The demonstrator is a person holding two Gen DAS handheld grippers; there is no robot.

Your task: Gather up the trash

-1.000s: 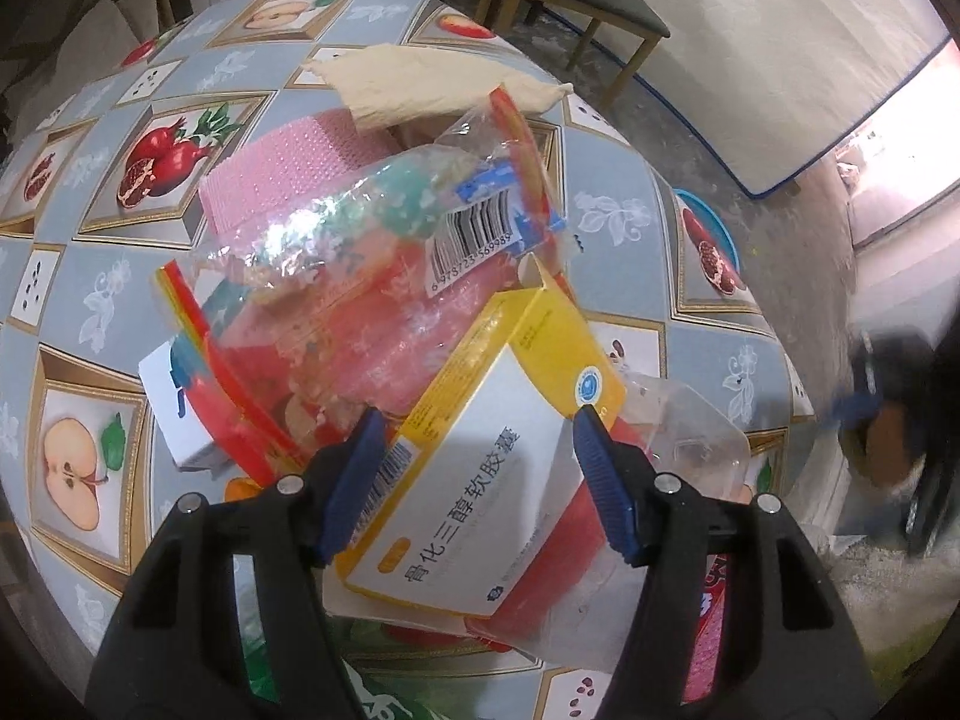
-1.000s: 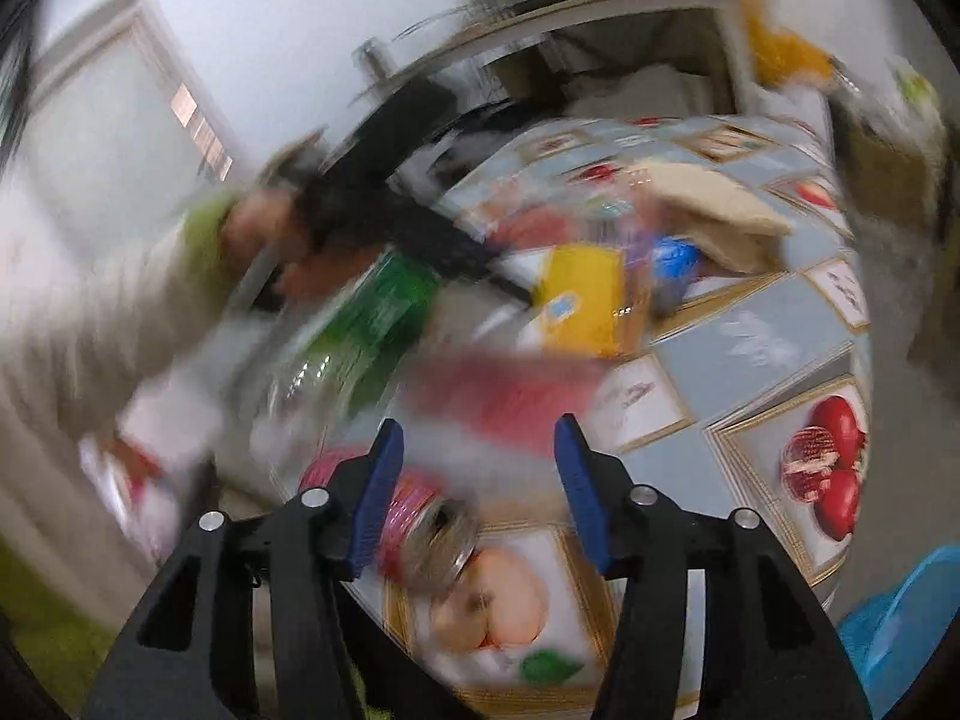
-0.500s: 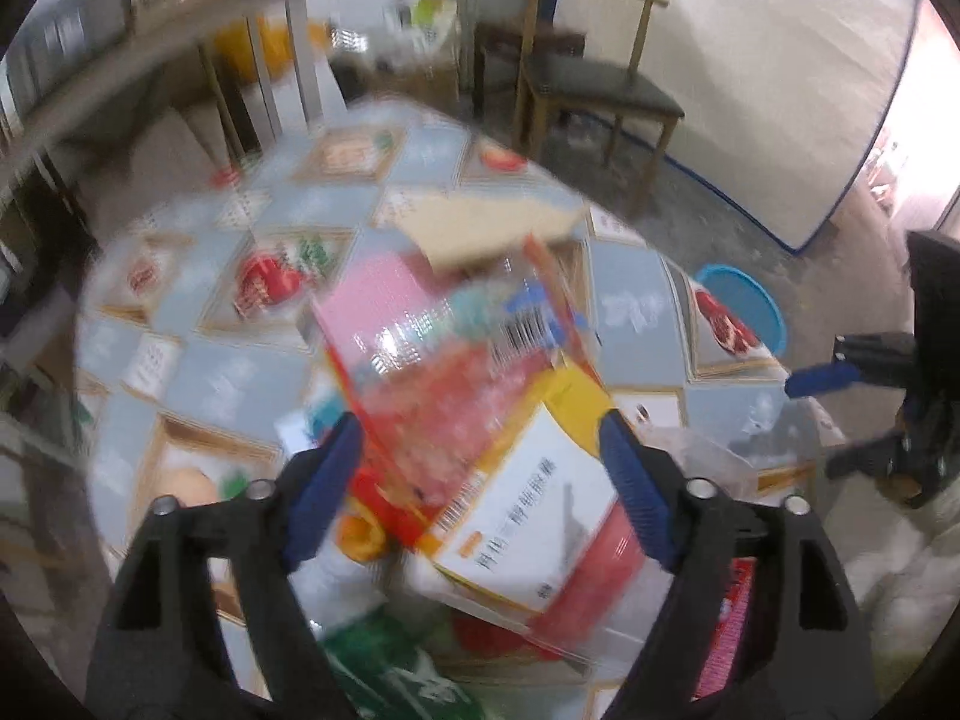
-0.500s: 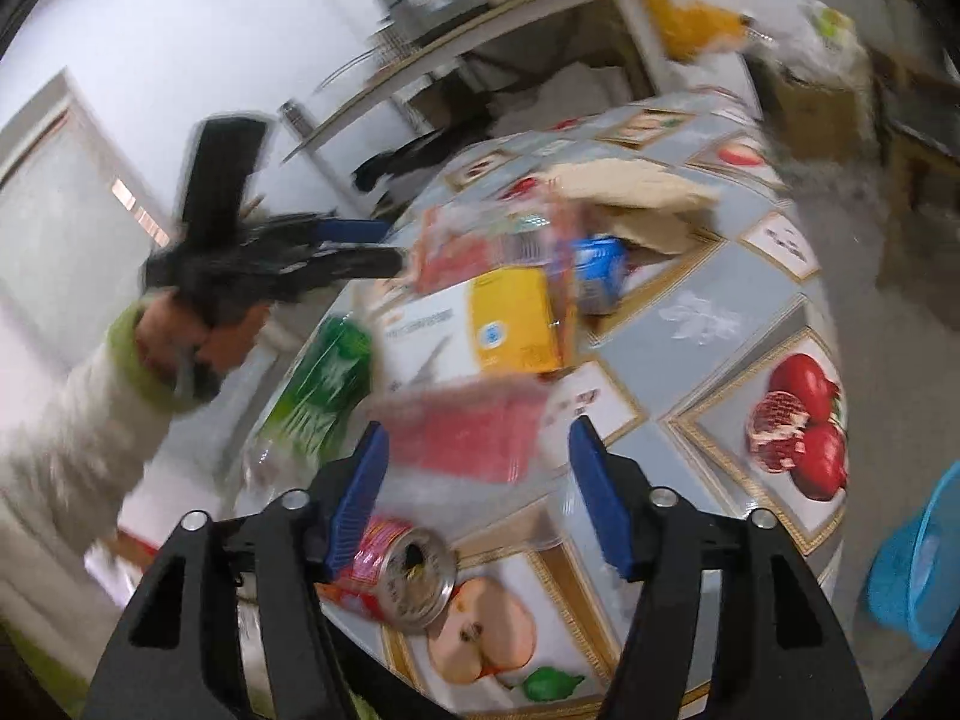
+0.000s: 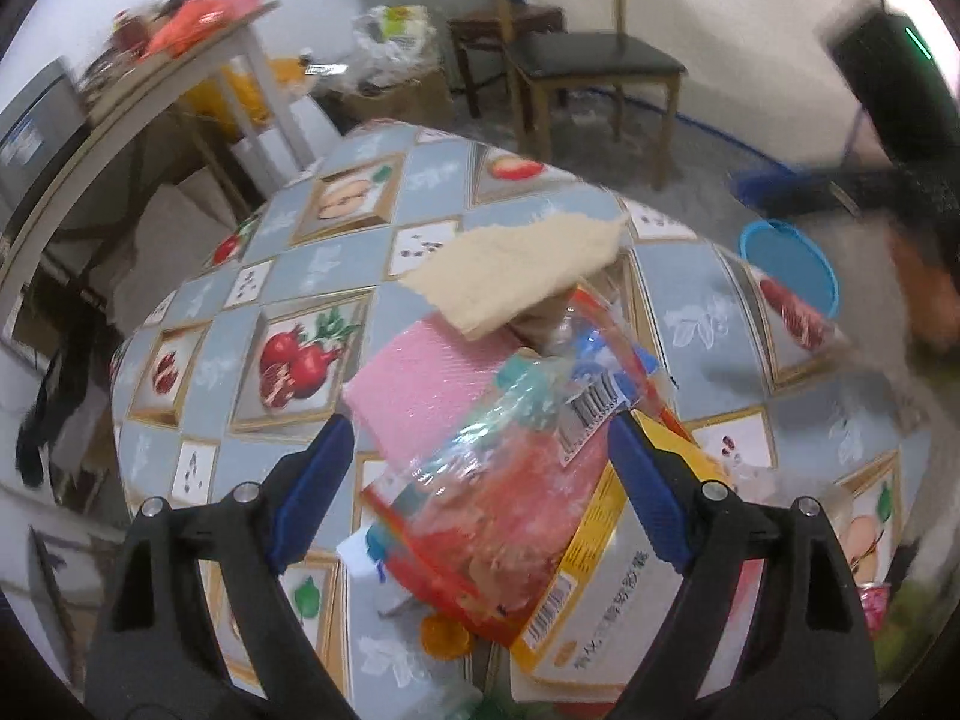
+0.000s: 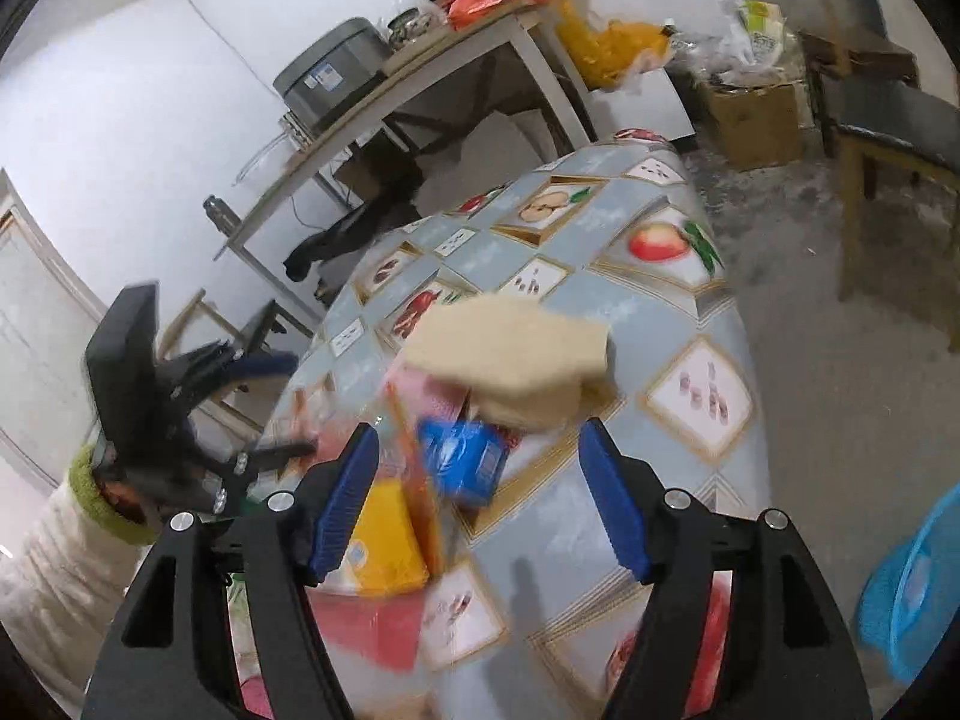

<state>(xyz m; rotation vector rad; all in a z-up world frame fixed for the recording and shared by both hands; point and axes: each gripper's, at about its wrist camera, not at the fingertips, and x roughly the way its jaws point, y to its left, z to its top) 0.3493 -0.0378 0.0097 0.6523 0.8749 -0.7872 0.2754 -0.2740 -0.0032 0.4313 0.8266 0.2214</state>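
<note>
Round table [image 5: 312,276] under a grey-blue cloth printed with framed fruit panels; the trash lies heaped toward its near edge in the left wrist view. Topmost: a clear plastic bag [image 5: 510,468] with red trim and a barcode label, tilted across a yellow-and-white medicine box [image 5: 606,576]. Behind the bag, toward the table's middle: a pink ribbed sheet [image 5: 420,390], partly covered by a beige rough-edged sheet [image 5: 516,270] that lies flat nearer the far edge. An orange round piece [image 5: 444,636] shows at the heap's near foot. A blue packet [image 6: 462,462] sits just below the beige sheet in the right wrist view, blurred. Left gripper [image 5: 477,480]: blue-padded fingers spread wide, nothing between them, poised above the bag. Right gripper [image 6: 477,498]: fingers likewise spread and empty, above the heap's side toward the table's right edge. Off the table: a blue basin [image 5: 792,264] on the floor by the right edge, a wooden chair [image 5: 588,54] beyond the far edge, a side table [image 6: 420,78] carrying a grey pot [image 6: 333,78] and bags.
</note>
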